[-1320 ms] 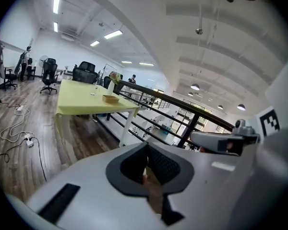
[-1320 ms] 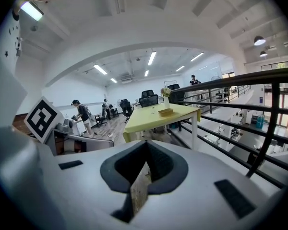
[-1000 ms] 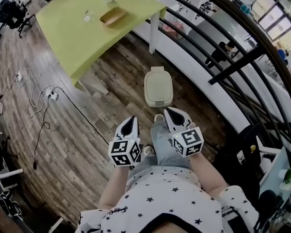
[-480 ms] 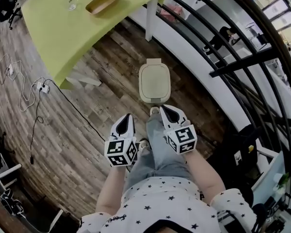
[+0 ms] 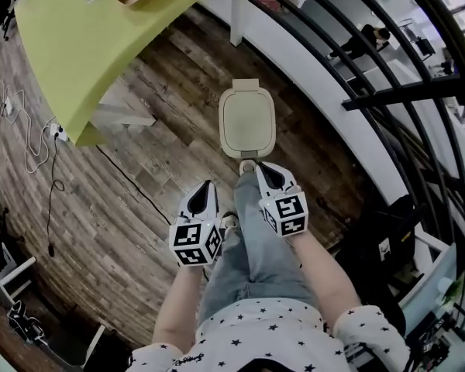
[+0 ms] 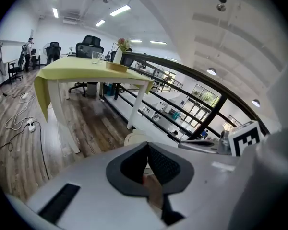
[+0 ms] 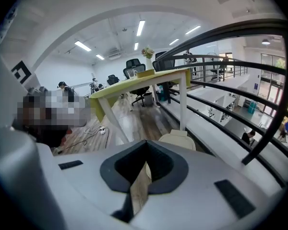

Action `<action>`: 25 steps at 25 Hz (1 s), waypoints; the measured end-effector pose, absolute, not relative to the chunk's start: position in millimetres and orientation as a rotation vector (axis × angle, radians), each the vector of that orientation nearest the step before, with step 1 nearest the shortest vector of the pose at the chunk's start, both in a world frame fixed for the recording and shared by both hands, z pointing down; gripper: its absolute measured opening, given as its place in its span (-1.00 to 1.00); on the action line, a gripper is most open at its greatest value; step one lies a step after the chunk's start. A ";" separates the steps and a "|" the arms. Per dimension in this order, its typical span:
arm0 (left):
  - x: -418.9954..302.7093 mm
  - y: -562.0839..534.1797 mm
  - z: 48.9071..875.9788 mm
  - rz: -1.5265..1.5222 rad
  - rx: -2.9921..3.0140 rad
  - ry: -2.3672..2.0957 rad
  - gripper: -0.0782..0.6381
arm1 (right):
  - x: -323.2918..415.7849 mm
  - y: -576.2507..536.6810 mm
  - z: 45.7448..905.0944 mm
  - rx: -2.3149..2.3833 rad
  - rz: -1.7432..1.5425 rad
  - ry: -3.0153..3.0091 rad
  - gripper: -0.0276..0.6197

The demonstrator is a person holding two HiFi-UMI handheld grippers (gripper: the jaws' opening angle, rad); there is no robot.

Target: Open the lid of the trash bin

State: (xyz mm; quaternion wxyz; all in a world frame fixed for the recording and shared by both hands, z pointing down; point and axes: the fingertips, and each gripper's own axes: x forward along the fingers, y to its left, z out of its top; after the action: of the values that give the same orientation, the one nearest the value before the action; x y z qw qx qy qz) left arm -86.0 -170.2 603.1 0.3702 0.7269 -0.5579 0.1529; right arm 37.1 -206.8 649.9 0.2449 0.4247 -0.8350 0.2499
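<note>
1. Nearer than a second ago: trash bin point(image 5: 248, 121), lid down, on the wood floor point(image 5: 163, 169).
2. Right gripper point(image 5: 265, 170) just short of the bin's front edge, jaws together, empty.
3. Left gripper point(image 5: 207, 188) farther from the bin, jaws together, empty.
4. Green table point(image 5: 77, 45) beyond the bin.

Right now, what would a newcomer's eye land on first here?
The cream trash bin, lid down, stands dead centre on the wooden floor. Just below it, the left tongs and right tongs, both shut and empty, point toward it. A lime-green table fills the upper left, and black railings sweep down the right.
</note>
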 end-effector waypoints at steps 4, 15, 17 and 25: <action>-86.1 -175.2 625.4 0.405 1.842 -1.427 -0.75 | 38.5 -209.5 686.9 1.139 0.704 -2.239 -0.93; -87.8 -187.6 675.1 0.431 1.793 -1.403 -0.75 | 37.7 -213.1 787.6 1.072 0.772 -2.110 -0.93; -88.5 -188.9 683.1 0.436 1.786 -1.399 -0.75 | 37.9 -213.9 804.9 1.063 0.775 -2.086 -0.93; -91.9 -189.7 712.6 0.448 1.763 -1.389 -0.75 | 38.3 -211.4 863.3 1.039 0.810 -2.008 -0.93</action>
State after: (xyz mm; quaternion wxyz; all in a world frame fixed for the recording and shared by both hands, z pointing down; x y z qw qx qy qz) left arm -91.9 -189.7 712.6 0.4136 0.7013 -0.5525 0.1784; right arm 38.3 -211.4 863.3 0.3617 0.4032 -0.7796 0.3144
